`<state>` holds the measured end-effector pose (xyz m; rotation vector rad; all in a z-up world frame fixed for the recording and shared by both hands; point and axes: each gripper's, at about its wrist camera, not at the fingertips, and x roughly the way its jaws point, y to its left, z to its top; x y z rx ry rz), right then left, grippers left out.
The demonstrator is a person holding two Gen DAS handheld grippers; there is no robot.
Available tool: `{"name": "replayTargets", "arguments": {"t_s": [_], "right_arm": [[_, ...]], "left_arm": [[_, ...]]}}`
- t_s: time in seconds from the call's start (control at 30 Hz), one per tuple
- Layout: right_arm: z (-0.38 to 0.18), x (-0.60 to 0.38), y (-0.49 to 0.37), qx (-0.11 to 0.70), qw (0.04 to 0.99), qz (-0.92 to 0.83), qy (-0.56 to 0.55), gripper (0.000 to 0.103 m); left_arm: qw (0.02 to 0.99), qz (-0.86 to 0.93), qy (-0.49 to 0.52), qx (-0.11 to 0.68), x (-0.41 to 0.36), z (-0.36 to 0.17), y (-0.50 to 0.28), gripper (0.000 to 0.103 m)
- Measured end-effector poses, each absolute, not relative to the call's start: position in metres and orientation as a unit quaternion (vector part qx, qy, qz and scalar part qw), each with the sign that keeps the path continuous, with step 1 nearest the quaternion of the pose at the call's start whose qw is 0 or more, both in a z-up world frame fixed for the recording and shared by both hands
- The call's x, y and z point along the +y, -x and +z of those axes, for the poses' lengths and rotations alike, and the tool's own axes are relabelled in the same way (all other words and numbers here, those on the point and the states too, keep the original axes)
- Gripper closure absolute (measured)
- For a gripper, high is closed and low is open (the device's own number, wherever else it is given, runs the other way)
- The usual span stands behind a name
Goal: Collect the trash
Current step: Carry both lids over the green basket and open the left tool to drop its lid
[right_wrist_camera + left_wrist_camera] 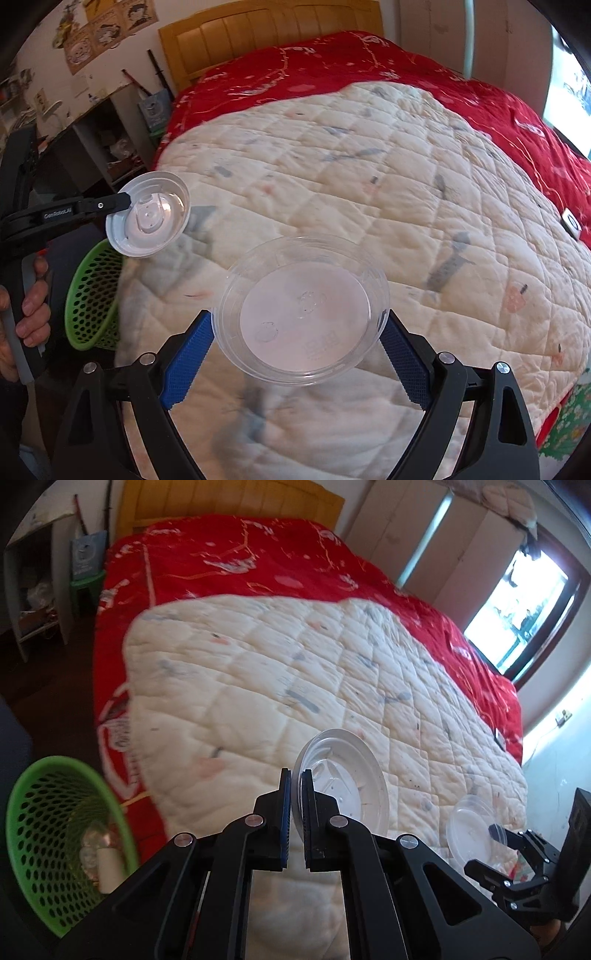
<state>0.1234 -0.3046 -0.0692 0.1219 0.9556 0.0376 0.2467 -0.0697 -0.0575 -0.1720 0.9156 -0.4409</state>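
Observation:
My left gripper [295,775] is shut on the rim of a white round plastic lid [343,775], which stands on edge above the near part of the bed. The same lid [151,218] shows in the right wrist view, pinched by the left gripper [125,201]. My right gripper [299,321] stands wide, with both blue pads pressing on the sides of a clear round plastic lid [303,314] held flat over the quilt. That clear lid [469,830] also appears at the lower right of the left wrist view. A green mesh basket [55,842] sits on the floor left of the bed.
The bed carries a white quilt [258,672] over a red bedspread [221,554], with a wooden headboard [258,26] behind. Some trash lies inside the green basket [92,306]. A shelf unit [33,587] stands at far left, a window [517,602] at right. A hand [33,306] grips the left handle.

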Motion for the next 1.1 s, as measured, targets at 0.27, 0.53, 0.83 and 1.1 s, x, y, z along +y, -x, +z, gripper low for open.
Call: {"name": "replayTargets", "arguments": {"t_s": [0.27,0.53,0.83,1.1], "right_arm": [[-0.056,-0.256,-0.126,0.45,0.89,0.058,-0.041,0.016],[-0.049,-0.209,-0.134,0.448,0.888,0.101,-0.023,0.016],[-0.043,-0.162,-0.142,0.448,0.884,0.137,-0.001,0.016],[-0.044,-0.132,-0.15,0.452,0.877,0.159,0.011,0.016]], "left_arm": [[0.892,-0.16,0.097,0.412,0.006,-0.04,-0.219,0.099],[0.902,-0.088,0.12,0.405,0.084,-0.045,-0.199,0.099],[0.905,-0.024,0.128,0.405,0.139,-0.058,-0.187,0.099],[0.895,0.016,0.137,0.423,0.171,-0.078,-0.185,0.098]]}}
